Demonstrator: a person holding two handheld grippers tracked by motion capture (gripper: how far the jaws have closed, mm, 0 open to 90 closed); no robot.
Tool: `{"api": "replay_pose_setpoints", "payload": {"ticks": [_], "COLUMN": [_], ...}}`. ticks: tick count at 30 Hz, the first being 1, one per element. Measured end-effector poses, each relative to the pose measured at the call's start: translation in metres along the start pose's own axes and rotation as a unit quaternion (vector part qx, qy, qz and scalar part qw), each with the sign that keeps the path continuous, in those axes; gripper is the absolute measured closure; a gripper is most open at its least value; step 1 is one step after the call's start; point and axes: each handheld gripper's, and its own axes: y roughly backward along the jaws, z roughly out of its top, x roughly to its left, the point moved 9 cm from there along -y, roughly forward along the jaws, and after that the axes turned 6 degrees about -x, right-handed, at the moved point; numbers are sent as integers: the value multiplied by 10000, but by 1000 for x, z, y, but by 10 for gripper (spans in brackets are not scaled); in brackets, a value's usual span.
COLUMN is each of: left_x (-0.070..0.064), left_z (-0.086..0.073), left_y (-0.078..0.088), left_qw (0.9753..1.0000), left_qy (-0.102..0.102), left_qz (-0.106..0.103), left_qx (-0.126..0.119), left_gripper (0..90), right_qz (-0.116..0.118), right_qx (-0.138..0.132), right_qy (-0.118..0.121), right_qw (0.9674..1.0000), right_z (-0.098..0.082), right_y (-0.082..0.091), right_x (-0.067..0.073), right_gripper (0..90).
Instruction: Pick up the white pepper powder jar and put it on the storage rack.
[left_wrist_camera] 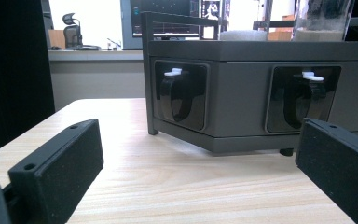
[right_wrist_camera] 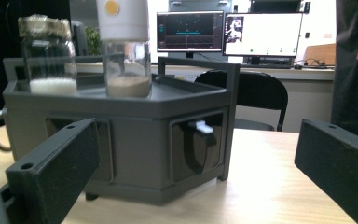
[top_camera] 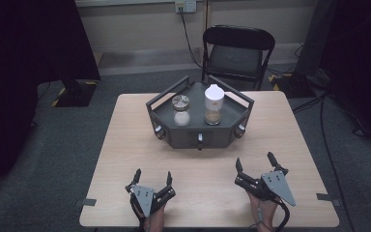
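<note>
Your table (top_camera: 125, 145) is pale wood-grain laminate, smooth and matt. The rack (top_camera: 193, 137) looks like dark grey matt metal with glossy black recesses. Its 2 jars (top_camera: 181, 111) are clear glass. Your left gripper (top_camera: 150, 182) and right gripper (top_camera: 256, 166) carry rough matt black pads (left_wrist_camera: 70, 163).

Both hands in from the bottom edge, each on a black two-jaw gripper topped with a grey three-cornered plate. Left gripper (top_camera: 153, 178): jaws spread wide, nothing between them, pointing forward, low over the tabletop. Right gripper (top_camera: 254, 162): jaws also wide apart and empty, angled slightly to the left, black cable trailing back by the wrist. The two are well apart, roughly level.
</note>
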Motion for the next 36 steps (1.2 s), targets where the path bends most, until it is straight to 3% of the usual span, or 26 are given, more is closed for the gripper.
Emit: {"api": "replay_pose_setpoints", "payload": {"ticks": [9,18,25,36], "left_x": [0,0,0,0], "left_z": [0,0,0,0], "left_y": [0,0,0,1], "left_qw": [10000,10000,10000,10000], "left_qy": [1,0,0,1], "left_qz": [1,13,6,-12], "left_qx": [-3,-5,-7,-7], "left_gripper": [1,0,0,0], "right_qz": [-18,108,3,44], "right_qx": [43,164,253,273], "right_qy": [15,57,-43,-146], "right_qw": [10000,9998,9997,9995], "right_z": [-11,-25,-34,-41], "right_y": [9,15,16,18], "right_x": [7,18,17,17], "right_gripper": [0,0,0,0]}}
